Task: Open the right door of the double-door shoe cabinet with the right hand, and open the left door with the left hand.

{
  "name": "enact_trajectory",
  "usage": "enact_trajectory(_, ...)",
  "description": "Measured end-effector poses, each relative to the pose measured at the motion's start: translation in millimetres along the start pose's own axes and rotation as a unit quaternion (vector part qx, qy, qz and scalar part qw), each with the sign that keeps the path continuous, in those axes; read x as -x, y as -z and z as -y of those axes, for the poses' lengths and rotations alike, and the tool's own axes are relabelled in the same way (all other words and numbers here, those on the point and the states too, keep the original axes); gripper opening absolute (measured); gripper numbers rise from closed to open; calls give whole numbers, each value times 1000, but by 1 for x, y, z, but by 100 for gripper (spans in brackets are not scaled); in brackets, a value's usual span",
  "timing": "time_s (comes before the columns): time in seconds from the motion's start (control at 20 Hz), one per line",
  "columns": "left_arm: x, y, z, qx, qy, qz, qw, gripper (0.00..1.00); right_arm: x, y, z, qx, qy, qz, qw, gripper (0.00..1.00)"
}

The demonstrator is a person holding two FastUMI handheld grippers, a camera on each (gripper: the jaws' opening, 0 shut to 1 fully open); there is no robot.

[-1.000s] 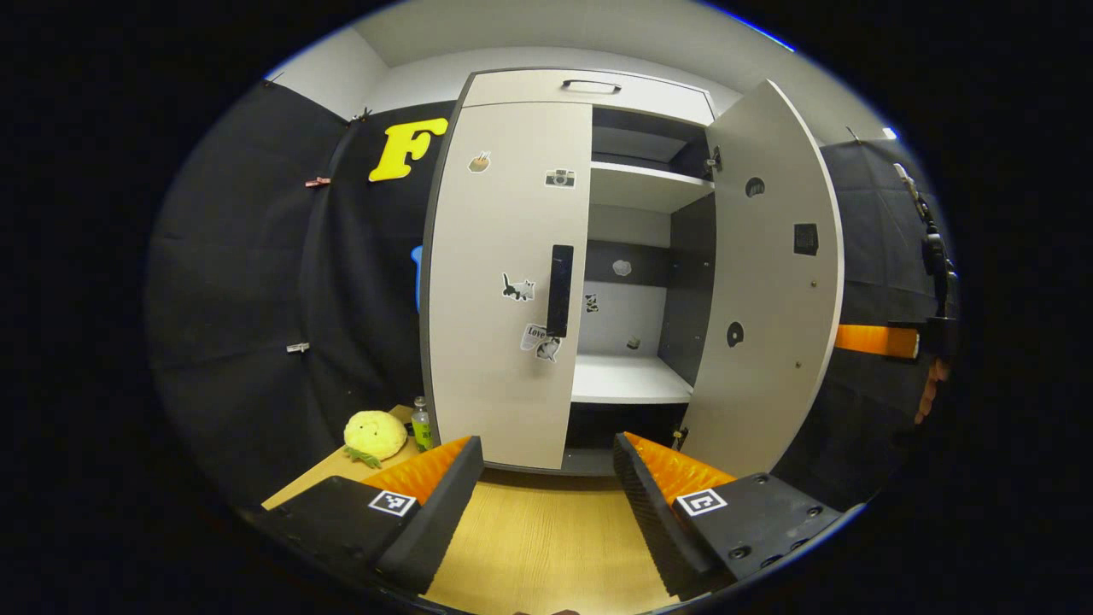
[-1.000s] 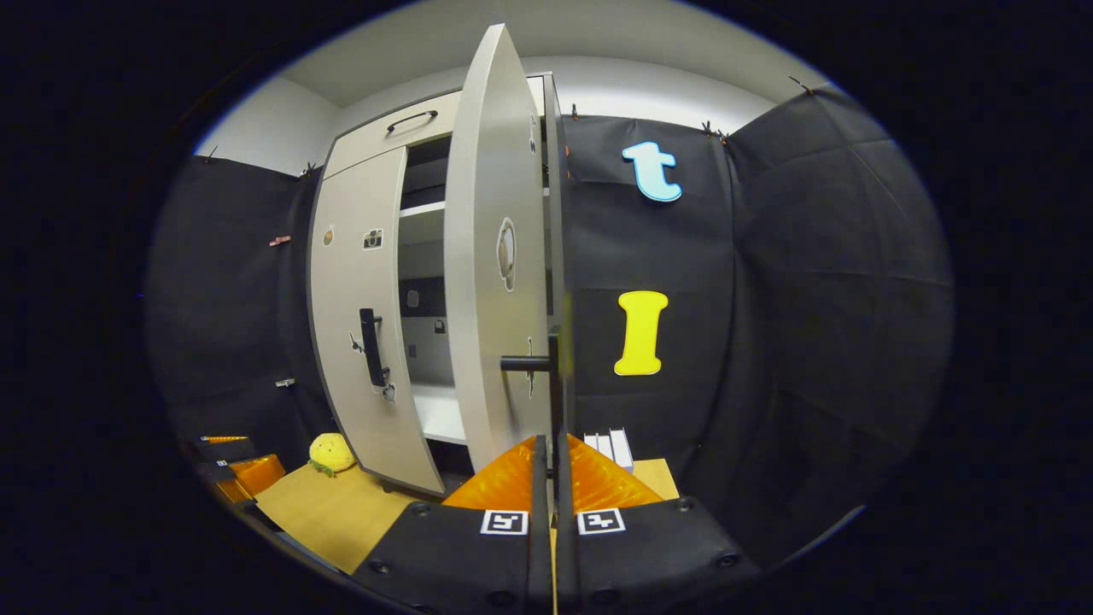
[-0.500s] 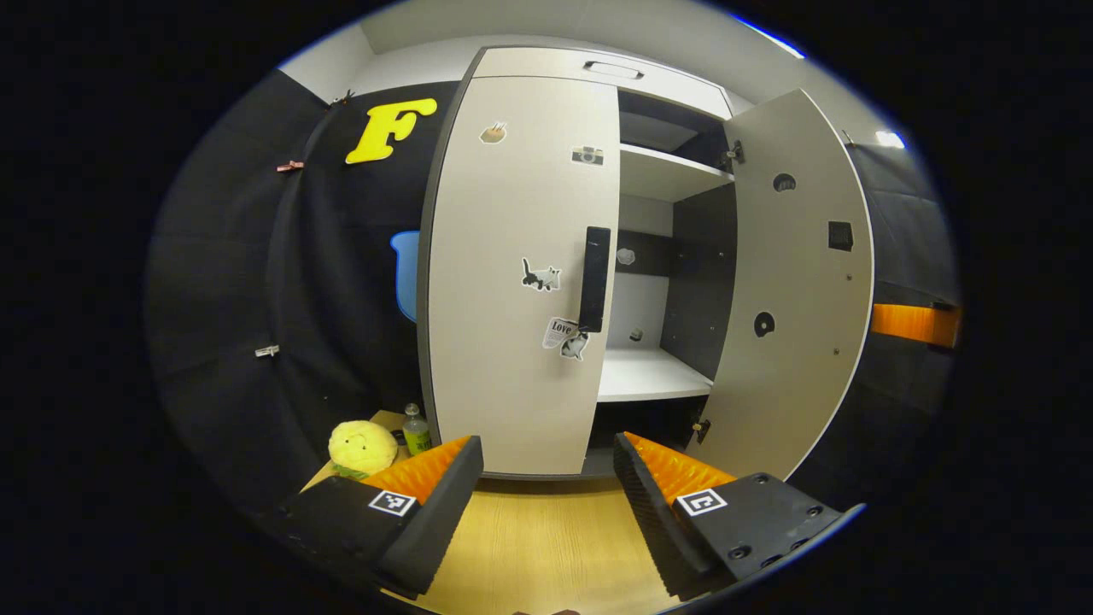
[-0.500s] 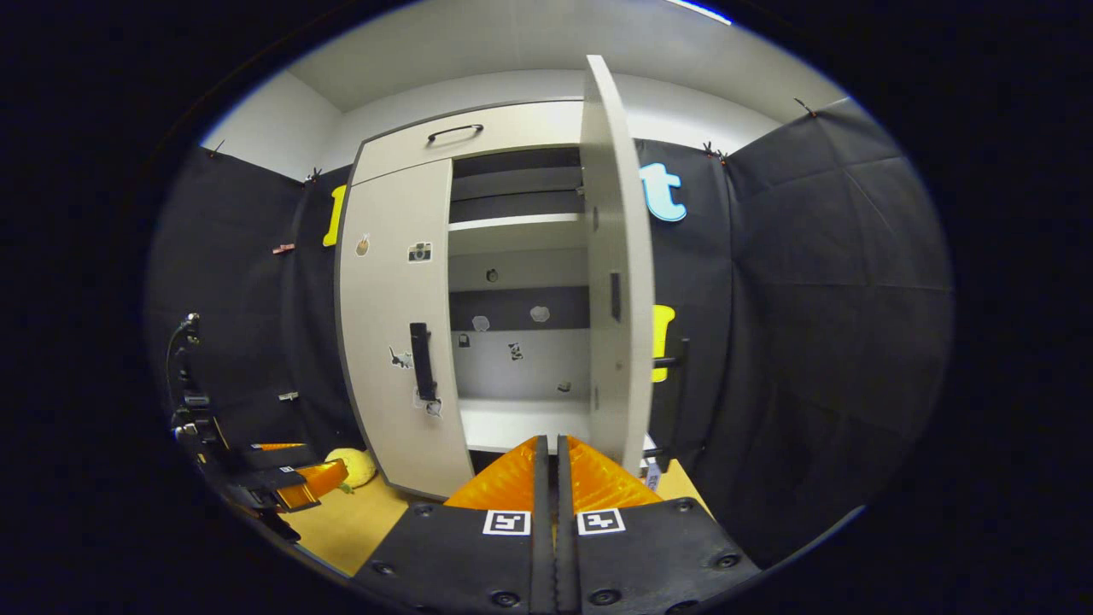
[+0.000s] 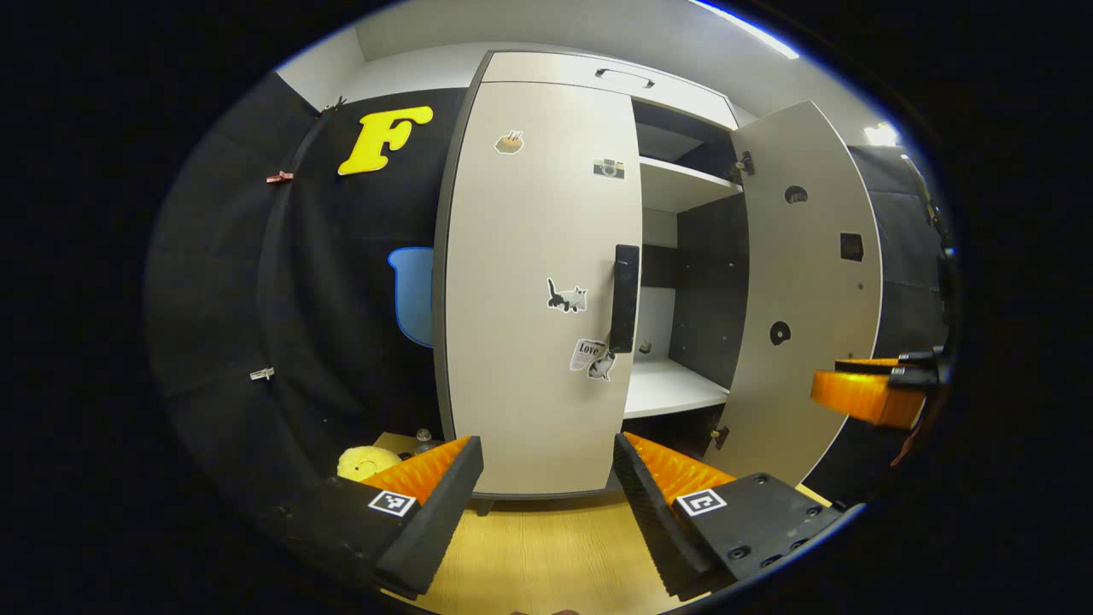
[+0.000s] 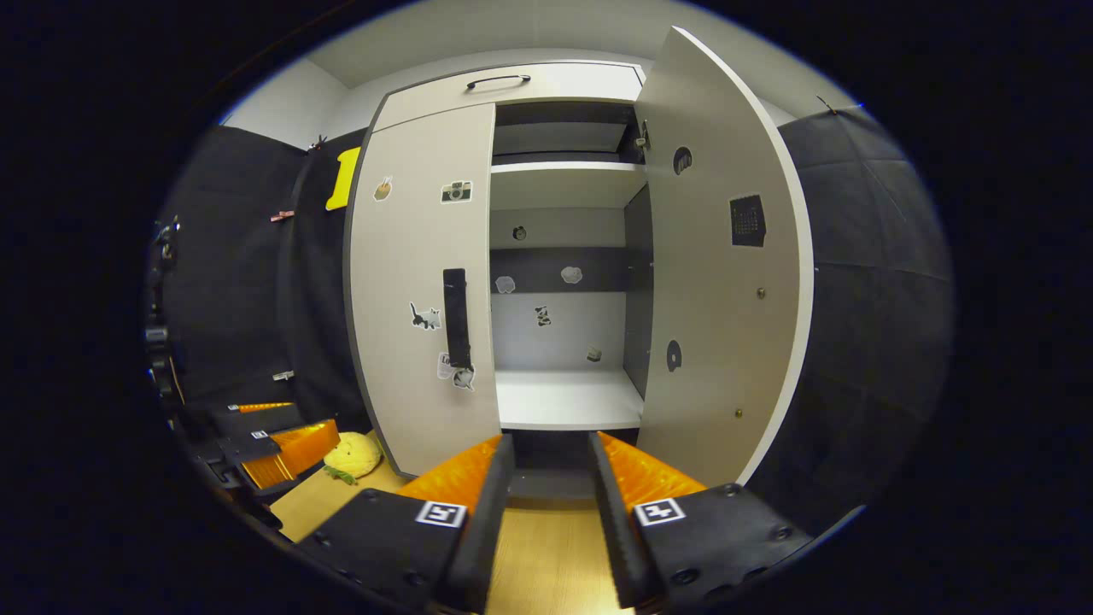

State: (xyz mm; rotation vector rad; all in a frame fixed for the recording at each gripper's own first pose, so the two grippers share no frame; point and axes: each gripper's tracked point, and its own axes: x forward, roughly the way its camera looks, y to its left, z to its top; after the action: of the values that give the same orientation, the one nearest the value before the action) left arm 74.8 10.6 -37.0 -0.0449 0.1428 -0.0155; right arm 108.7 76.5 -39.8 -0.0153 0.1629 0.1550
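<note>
The pale double-door shoe cabinet stands on a wooden table. Its left door (image 5: 538,282) (image 6: 418,290) is closed, with stickers on it and a black vertical handle (image 5: 624,299) (image 6: 456,318) at its inner edge. The right door (image 5: 811,282) (image 6: 726,282) is swung wide, inner face showing. My left gripper (image 5: 546,478) is open below the left door, short of the handle and touching nothing. My right gripper (image 6: 551,465) is open and empty, facing the open compartment. In the left gripper view the right gripper (image 5: 824,384) hovers beside the open door's edge. In the right gripper view the left gripper (image 6: 312,418) sits low left.
A yellow plush toy (image 5: 367,461) (image 6: 354,454) and a small bottle (image 5: 423,440) lie on the table (image 5: 546,547) left of the cabinet. Inside are white shelves (image 6: 568,397) and a dark side wall. Black cloth walls surround the cabinet.
My right gripper let go of the right door's handle, opened, and turned left to face the cabinet interior. The right door swung wider. My left gripper shifted toward the left door.
</note>
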Motion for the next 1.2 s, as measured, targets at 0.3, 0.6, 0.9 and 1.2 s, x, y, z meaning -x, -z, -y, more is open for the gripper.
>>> enact_trajectory(0.3,-45,-44,14,-4,-6,27,1000,95,-17,24,8,-19,-13,-6,1000,99)
enact_trajectory(0.6,-106,-81,42,-11,-18,44,999,95,-18,39,13,-35,-36,-9,999,99)
enact_trajectory(0.9,-157,-104,69,13,-7,50,999,90,-21,49,25,-48,-46,-12,998,99)
enact_trajectory(1.2,-187,-102,89,-7,-9,34,999,70,-22,58,32,-30,-51,-17,998,98)
